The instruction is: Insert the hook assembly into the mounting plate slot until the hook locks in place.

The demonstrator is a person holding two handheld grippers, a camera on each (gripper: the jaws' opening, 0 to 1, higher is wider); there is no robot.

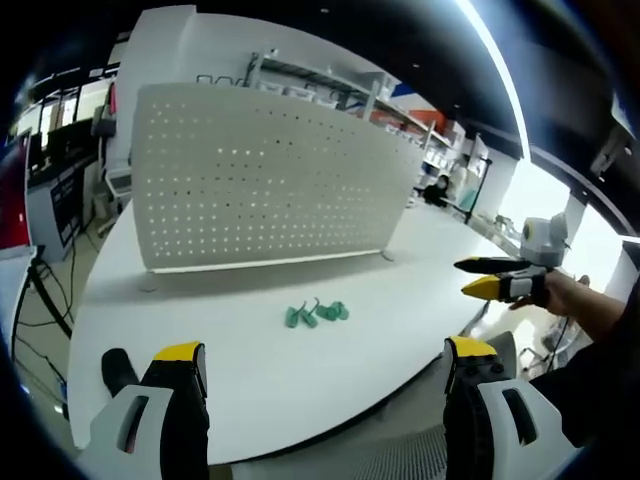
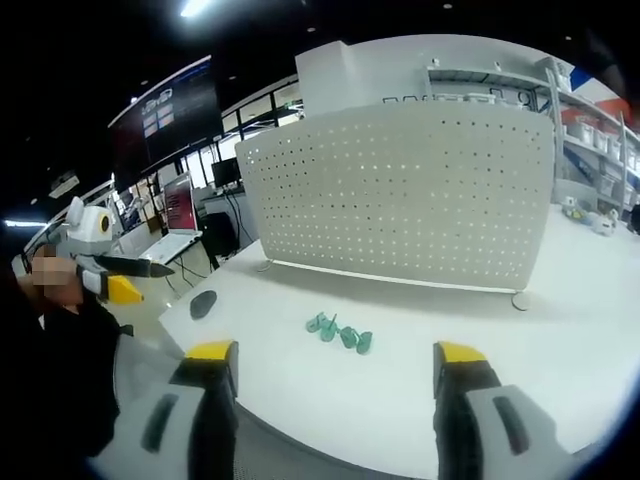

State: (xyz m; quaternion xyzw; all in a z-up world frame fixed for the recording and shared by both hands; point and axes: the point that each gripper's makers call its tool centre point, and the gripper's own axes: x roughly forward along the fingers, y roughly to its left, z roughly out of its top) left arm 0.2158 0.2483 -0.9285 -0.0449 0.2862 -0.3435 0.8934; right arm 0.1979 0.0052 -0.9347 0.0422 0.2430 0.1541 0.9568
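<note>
- Nothing is picked up yet; I judge the task to be at its very start, with both tools held back at the near edge of the white table (image 1: 250,400).
- The left gripper (image 1: 325,365) has its jaws spread wide with nothing between them. The right gripper (image 2: 336,365) is the same, jaws apart and bare.
- The green hook pieces (image 1: 315,314) lie in a small cluster on the tabletop, well apart from both grippers and in front of the upright white perforated mounting plate (image 1: 270,180).
- In the right gripper view the cluster (image 2: 340,332) sits almost straight ahead, between the jaws' line of sight and the plate (image 2: 400,195).
- Next, I reckon one gripper must reach forward, come down over a single hook and close on it cleanly, without scattering its neighbours.
- A small dark object (image 2: 203,303) lies on the table off to the side.
</note>
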